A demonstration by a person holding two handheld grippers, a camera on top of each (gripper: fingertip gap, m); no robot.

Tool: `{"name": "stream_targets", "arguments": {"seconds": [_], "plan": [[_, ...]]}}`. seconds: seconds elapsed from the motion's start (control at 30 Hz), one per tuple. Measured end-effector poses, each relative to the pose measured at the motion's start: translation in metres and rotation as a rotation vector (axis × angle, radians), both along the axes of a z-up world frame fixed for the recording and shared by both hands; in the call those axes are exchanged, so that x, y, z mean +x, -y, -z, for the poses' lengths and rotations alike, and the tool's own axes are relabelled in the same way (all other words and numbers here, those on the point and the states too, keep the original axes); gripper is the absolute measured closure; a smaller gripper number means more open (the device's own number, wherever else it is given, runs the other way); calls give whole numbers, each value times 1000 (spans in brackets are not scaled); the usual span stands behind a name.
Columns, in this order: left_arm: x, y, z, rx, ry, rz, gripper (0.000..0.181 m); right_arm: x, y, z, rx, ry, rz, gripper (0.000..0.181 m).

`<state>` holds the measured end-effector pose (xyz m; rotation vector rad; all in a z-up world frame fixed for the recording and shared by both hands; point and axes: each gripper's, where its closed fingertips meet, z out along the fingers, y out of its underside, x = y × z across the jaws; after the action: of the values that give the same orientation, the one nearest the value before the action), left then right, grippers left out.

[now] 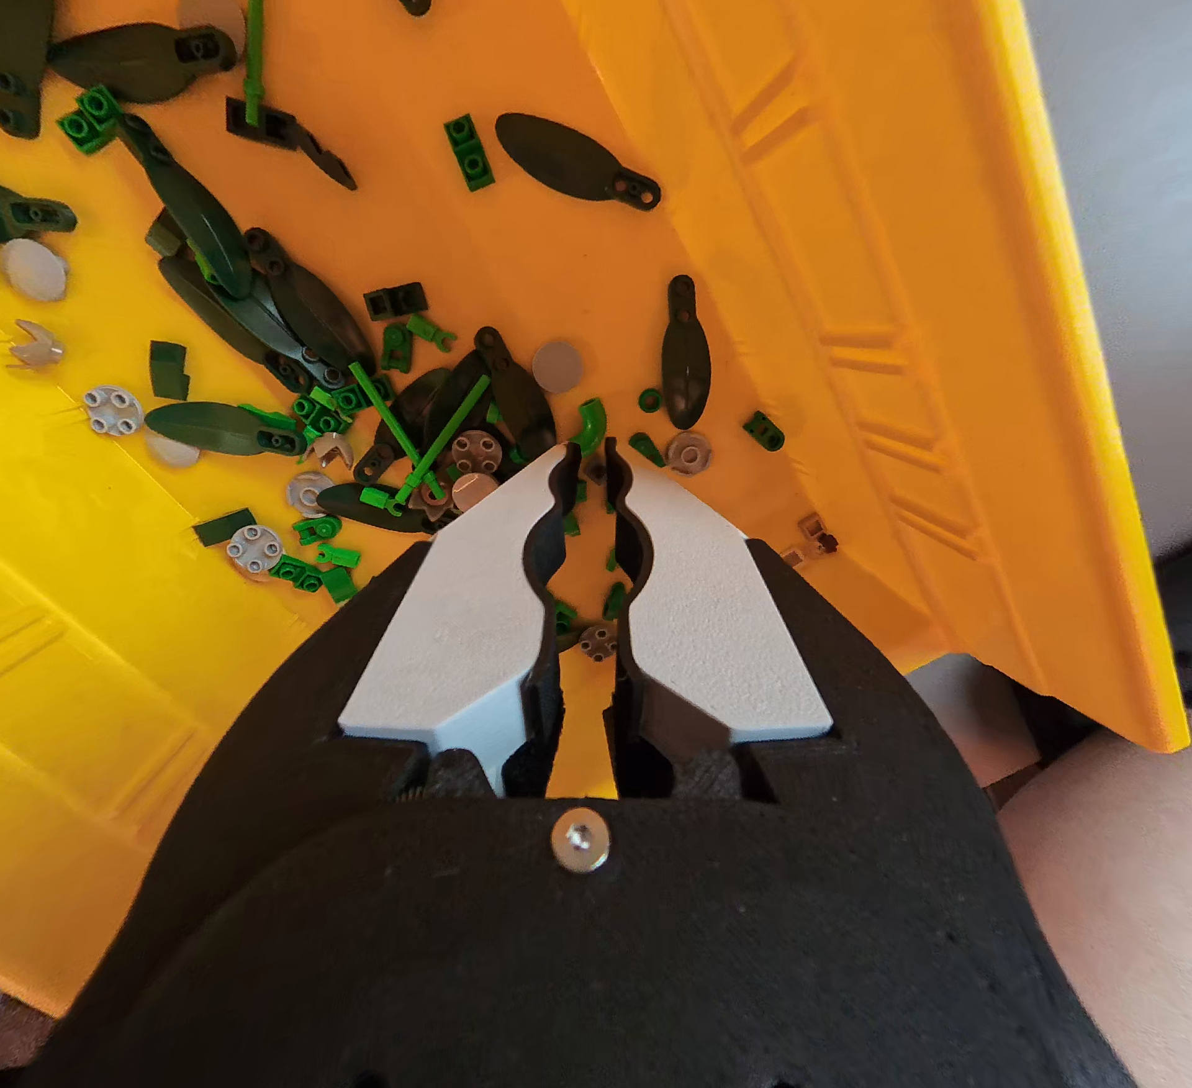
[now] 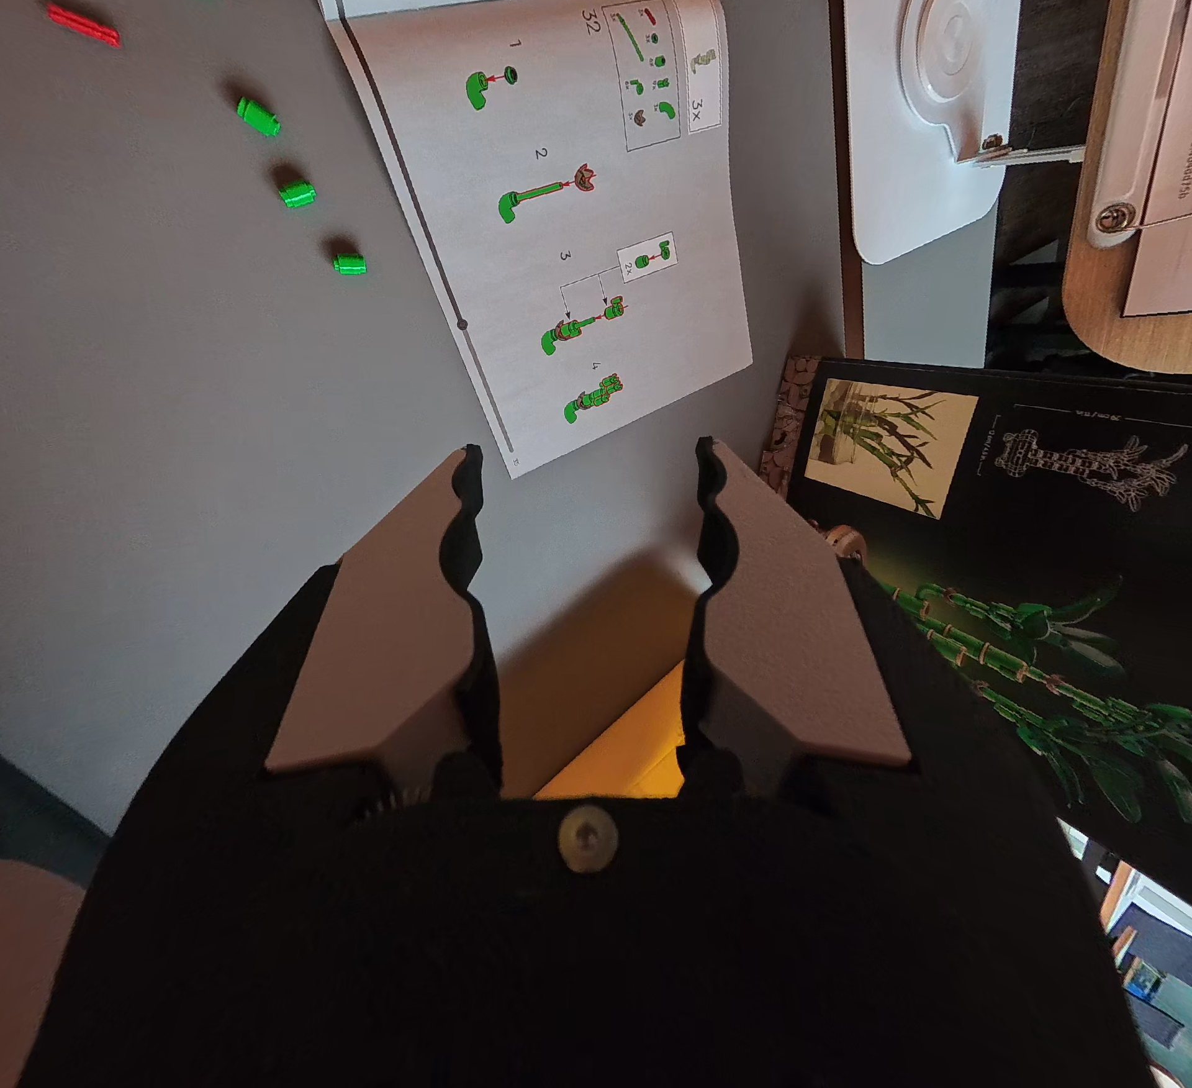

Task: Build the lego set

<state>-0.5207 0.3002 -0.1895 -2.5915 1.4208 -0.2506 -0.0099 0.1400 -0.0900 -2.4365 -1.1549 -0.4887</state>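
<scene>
The left gripper (image 1: 588,450), wavy black pads nearly together, perhaps empty, hovers over glossy green plastic bricks (image 1: 469,152) in a yellow moulded tray (image 1: 806,166); the right gripper (image 2: 588,449) gapes wide above a matte grey tabletop (image 2: 193,412).

In the left wrist view, loose pieces lie scattered in the tray (image 1: 645,57), thickest just ahead of the left tongs (image 1: 588,450); a curved piece (image 1: 592,419) sits just beyond the tips; the tray's wall (image 1: 903,283) rises to the right. In the right wrist view, the booklet (image 2: 548,205) lies open on the desk (image 2: 193,412) ahead of the right tongs (image 2: 588,447); small round pieces (image 2: 297,194) lie in a line to its left; the box (image 2: 1032,541) lies to its right.
</scene>
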Motion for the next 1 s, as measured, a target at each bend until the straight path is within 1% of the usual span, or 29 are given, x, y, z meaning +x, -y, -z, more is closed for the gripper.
{"name": "stream_targets", "arguments": {"seconds": [0.27,0.6,0.77,0.83,0.9,0.93,1.0], "plan": [[6,-1,6,-9,6,27,173,-3,0,2,-10,5,-6,114],[6,-2,14,-28,-16,22,172,-2,2,5,-26,6,-1,114],[3,-2,12,-14,-36,17,174,-2,2,5,-28,7,1,114],[-5,-10,2,44,-53,-23,174,-2,3,5,-30,7,1,114],[-17,-22,-18,147,-71,-95,175,-2,3,6,-32,8,0,114],[-23,-31,-34,225,-76,-140,174,-2,3,6,-34,10,0,114],[-26,-42,-73,376,-20,-219,175,-3,3,6,-35,13,-1,114]]}}
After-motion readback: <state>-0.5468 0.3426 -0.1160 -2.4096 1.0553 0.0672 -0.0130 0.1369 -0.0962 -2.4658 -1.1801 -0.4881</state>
